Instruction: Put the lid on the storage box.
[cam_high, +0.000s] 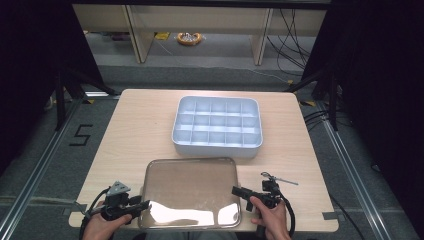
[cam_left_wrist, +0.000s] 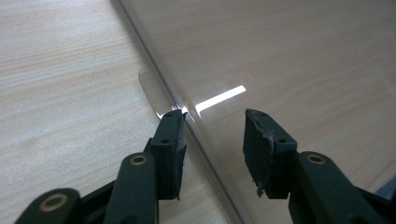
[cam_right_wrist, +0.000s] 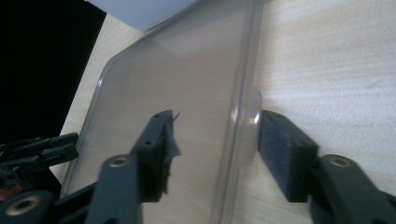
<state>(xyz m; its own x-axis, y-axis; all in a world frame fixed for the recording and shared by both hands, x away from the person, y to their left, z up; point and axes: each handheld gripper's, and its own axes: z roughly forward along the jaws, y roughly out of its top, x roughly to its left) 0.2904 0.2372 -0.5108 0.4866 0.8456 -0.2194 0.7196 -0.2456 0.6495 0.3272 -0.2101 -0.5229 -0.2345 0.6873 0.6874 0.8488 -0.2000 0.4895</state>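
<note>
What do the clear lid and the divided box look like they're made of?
Lid: probably clear glossy plastic; the table's wood grain shows through it and a lamp glints off it. Box: looks like pale blue-white moulded plastic, smooth and slightly translucent, with thin divider walls.

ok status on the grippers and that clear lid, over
Left gripper and right gripper each open, straddling an edge of the flat clear plastic lid. Lid flat on table, not lifted. White compartment tray beyond, path clear.

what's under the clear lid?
Through the clear lid only the wooden table shows; nothing else lies under it. Glare hides a strip near its front edge.
</note>
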